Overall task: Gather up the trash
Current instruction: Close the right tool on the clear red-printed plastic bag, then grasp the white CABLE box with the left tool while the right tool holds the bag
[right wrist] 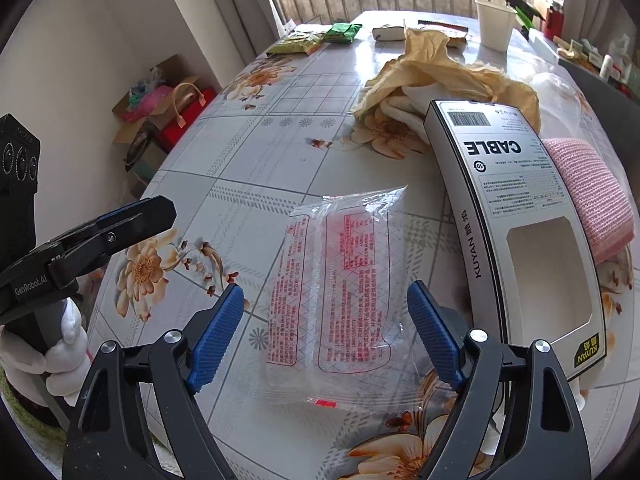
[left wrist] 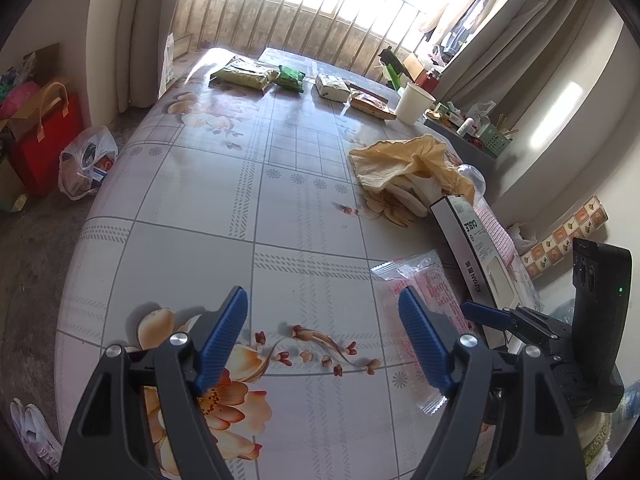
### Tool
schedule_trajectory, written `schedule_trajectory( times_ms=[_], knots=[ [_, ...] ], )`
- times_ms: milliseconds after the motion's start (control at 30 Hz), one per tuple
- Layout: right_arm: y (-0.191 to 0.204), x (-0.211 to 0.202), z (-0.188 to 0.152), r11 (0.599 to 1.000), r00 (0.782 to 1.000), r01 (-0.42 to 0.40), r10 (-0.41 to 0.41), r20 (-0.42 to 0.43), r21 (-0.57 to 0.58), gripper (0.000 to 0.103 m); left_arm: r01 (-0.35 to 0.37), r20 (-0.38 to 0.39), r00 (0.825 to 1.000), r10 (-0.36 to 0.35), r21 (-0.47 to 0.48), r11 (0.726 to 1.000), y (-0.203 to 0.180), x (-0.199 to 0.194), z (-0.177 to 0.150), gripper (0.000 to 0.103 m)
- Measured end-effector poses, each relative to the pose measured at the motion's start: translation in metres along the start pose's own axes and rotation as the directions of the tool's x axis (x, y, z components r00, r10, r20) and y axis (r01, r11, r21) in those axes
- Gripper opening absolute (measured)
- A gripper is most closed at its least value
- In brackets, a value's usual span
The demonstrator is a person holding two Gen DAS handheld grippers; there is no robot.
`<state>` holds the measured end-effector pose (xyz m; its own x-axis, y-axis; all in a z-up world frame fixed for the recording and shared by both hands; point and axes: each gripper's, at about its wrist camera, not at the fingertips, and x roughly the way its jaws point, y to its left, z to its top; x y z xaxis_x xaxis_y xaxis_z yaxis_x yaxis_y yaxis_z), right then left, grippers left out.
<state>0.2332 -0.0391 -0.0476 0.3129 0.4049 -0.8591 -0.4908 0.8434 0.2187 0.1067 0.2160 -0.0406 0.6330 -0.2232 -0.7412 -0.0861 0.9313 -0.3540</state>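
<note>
A clear plastic wrapper (right wrist: pixel 340 280) with red print lies flat on the flowered tablecloth (right wrist: pixel 248 160). My right gripper (right wrist: pixel 325 288) hovers over it, open, a blue pad on either side of the wrapper and neither pressing on it. My left gripper (left wrist: pixel 323 296) stands open above bare tablecloth, just left of the same wrapper (left wrist: pixel 424 292). A white cable box (right wrist: pixel 520 216) lies right of the wrapper. Behind it sits a crumpled yellow-brown bag (right wrist: pixel 432 68).
A pink cloth (right wrist: pixel 588 192) lies beside the box. At the far end stand a paper cup (left wrist: pixel 412 102) and several snack packs (left wrist: pixel 244 74). On the floor to the left are a red bag (left wrist: pixel 44 148) and a plastic bag (left wrist: pixel 86 164).
</note>
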Motion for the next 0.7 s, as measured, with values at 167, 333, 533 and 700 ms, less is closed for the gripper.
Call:
schedule_trajectory(
  times_ms=[167, 333, 533, 700],
  knots=[
    [0.007, 0.011, -0.004, 0.999, 0.999, 0.044, -0.044, -0.031, -0.007, 0.059, -0.012, 0.003, 1.000, 0.012, 0.009, 1.000, 0.002, -0.001, 0.000, 0.075],
    [0.009, 0.010, -0.007, 0.999, 0.998, 0.053, -0.054, -0.034, -0.007, 0.044, -0.016, 0.007, 1.000, 0.016, 0.000, 1.000, 0.006, -0.002, 0.001, 0.075],
    [0.004, 0.003, -0.011, 0.999, 0.999, 0.012, -0.011, -0.033, 0.032, 0.025, -0.010, 0.012, 1.000, 0.010, -0.004, 1.000, 0.006, -0.003, 0.002, 0.074],
    [-0.009, -0.038, -0.014, 0.996, 0.998, -0.028, 0.023, 0.061, 0.080, 0.017, 0.002, 0.011, 1.000, -0.002, 0.008, 1.000, 0.000, 0.000, 0.006, 0.074]
  ],
)
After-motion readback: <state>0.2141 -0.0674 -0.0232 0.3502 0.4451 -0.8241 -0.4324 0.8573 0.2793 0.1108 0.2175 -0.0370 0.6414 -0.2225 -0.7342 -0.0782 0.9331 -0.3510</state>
